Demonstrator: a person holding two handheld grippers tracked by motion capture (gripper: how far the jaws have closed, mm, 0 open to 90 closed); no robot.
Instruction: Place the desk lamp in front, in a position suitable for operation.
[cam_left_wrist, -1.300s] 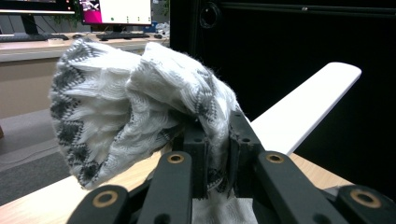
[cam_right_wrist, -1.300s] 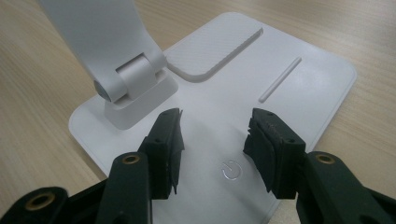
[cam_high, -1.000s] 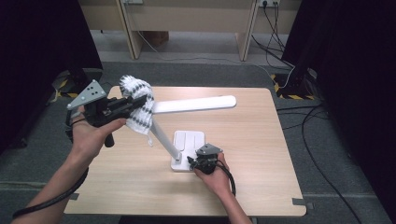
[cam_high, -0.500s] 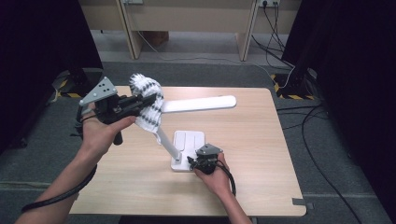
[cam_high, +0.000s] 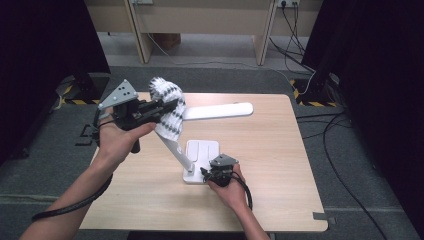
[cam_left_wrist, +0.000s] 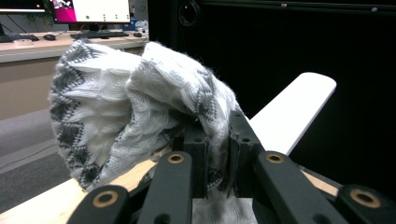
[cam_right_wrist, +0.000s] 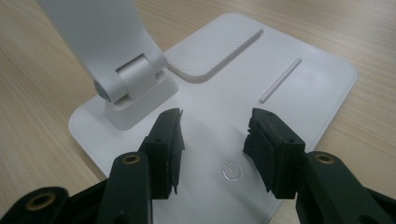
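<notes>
Fingers (cam_left_wrist: 201, 154) of the left gripper (cam_high: 167, 107) are clamped on a knit hat (cam_high: 167, 107) raised above the counter's (cam_high: 280, 150) far left, the left hand (cam_high: 120, 140) held high with its forearm slanting in from the near left and the gripper pointing right. Bunched around the fingertips, the hat drapes over the joint of the lamp (cam_high: 200, 155), whose long head (cam_high: 217, 111) runs level toward the right. Near the middle, the right gripper (cam_high: 207, 172) rests low over the lamp's base (cam_right_wrist: 289, 88), fingers (cam_right_wrist: 168, 140) apart above the power button (cam_right_wrist: 232, 171), gripping nothing.
</notes>
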